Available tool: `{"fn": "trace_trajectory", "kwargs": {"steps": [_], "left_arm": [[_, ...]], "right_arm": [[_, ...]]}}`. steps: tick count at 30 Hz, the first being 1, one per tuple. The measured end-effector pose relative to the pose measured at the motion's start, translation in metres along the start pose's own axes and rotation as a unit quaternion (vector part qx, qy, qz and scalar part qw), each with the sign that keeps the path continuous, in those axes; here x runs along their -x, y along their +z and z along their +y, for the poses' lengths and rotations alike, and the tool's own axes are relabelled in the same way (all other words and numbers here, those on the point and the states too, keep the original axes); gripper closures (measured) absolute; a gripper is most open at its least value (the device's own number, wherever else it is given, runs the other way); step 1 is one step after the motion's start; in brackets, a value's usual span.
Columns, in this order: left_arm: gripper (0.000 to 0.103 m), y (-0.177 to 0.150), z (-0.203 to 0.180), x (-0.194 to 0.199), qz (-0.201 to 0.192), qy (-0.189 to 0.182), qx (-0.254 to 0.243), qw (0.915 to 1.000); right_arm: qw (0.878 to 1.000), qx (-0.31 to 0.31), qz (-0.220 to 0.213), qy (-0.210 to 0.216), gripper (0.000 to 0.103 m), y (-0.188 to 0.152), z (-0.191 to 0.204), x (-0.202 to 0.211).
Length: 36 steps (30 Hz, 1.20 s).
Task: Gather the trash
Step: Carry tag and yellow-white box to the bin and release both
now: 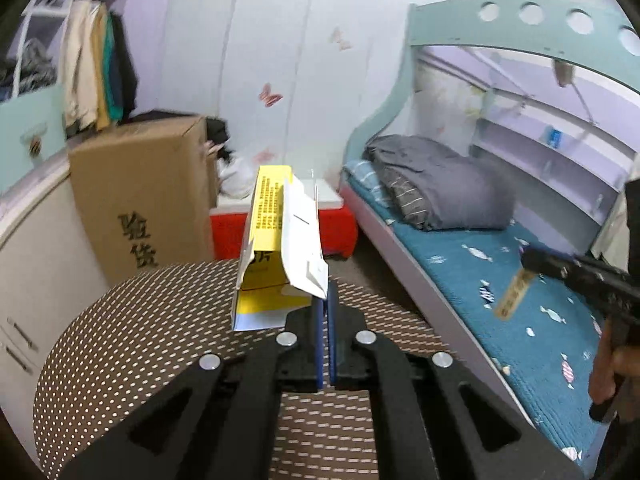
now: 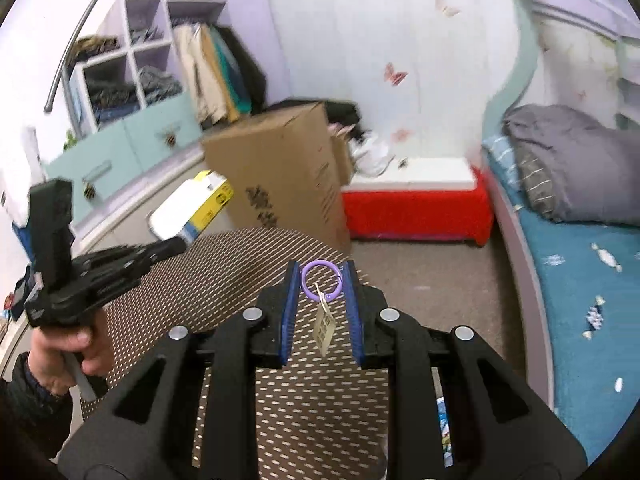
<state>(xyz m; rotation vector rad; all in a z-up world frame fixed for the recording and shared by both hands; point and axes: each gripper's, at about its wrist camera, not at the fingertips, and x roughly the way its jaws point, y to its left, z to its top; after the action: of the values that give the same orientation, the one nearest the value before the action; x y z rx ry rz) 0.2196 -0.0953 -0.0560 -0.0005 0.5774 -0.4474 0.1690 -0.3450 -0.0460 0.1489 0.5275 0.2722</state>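
My left gripper (image 1: 325, 304) is shut on the edge of a flattened yellow and white carton (image 1: 276, 236), which stands up above a round brown dotted tabletop (image 1: 132, 340). In the right wrist view my right gripper (image 2: 322, 277) is shut on a purple ring (image 2: 305, 280), and a tan paper tag (image 2: 324, 328) dangles from it. The left gripper (image 2: 170, 246) shows there at the left, in a person's hand (image 2: 60, 356), with the carton (image 2: 192, 206) raised. The right gripper (image 1: 530, 257) and its tag (image 1: 514, 294) appear at the right of the left wrist view.
A tall cardboard box (image 1: 140, 192) stands behind the tabletop beside a white cabinet (image 1: 36, 272). A red bin with a white lid (image 1: 342, 228) sits against the wall. A bed (image 1: 500, 280) with a grey duvet (image 1: 440, 188) runs along the right. Clothes (image 1: 96, 72) hang at the left.
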Motion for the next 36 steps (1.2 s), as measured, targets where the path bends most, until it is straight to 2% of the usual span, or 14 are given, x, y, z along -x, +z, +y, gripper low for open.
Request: {"fn": "trace_trajectory", "kwargs": {"steps": [6, 9, 14, 19, 20, 21, 22, 23, 26, 28, 32, 36], "left_arm": [[0.102, 0.016, -0.071, 0.013, -0.01, -0.054, -0.039, 0.9978], [0.102, 0.019, -0.106, 0.011, -0.006, -0.081, -0.054, 0.9952], [0.102, 0.014, -0.155, -0.009, 0.022, -0.12, -0.071, 0.99], [0.102, -0.005, -0.193, -0.044, 0.07, -0.138, -0.088, 0.984], [0.102, -0.01, -0.2, -0.051, 0.08, -0.141, -0.09, 0.9827], [0.102, -0.015, -0.207, -0.062, 0.093, -0.143, -0.094, 0.9809], [0.102, -0.021, -0.212, -0.072, 0.105, -0.145, -0.095, 0.9792], [0.102, -0.026, -0.214, -0.079, 0.116, -0.147, -0.094, 0.9777], [0.102, -0.041, -0.223, -0.104, 0.147, -0.15, -0.093, 0.9733], [0.102, -0.052, -0.231, -0.125, 0.171, -0.151, -0.096, 0.9687], [0.101, -0.073, -0.245, -0.16, 0.215, -0.154, -0.102, 0.9589], [0.101, -0.097, -0.266, -0.194, 0.26, -0.158, -0.117, 0.9453]], "right_arm": [[0.998, -0.05, -0.027, -0.04, 0.081, 0.002, -0.068, 0.048], [0.994, -0.084, -0.021, -0.062, 0.081, -0.009, -0.105, 0.058], [0.984, -0.16, 0.032, -0.074, 0.081, -0.052, -0.169, 0.041], [0.964, -0.233, 0.107, -0.075, 0.079, -0.12, -0.221, -0.013], [0.956, -0.253, 0.127, -0.073, 0.078, -0.138, -0.234, -0.027], [0.948, -0.276, 0.145, -0.071, 0.072, -0.153, -0.245, -0.039], [0.941, -0.294, 0.154, -0.071, 0.04, -0.165, -0.252, -0.044], [0.935, -0.31, 0.158, -0.072, 0.021, -0.176, -0.259, -0.05], [0.925, -0.337, 0.157, -0.083, 0.021, -0.194, -0.275, -0.054], [0.92, -0.356, 0.14, -0.085, 0.019, -0.196, -0.284, -0.044], [0.922, -0.362, 0.099, -0.093, 0.016, -0.187, -0.296, -0.013], [0.925, -0.362, 0.063, -0.098, 0.013, -0.177, -0.301, 0.024]]}}
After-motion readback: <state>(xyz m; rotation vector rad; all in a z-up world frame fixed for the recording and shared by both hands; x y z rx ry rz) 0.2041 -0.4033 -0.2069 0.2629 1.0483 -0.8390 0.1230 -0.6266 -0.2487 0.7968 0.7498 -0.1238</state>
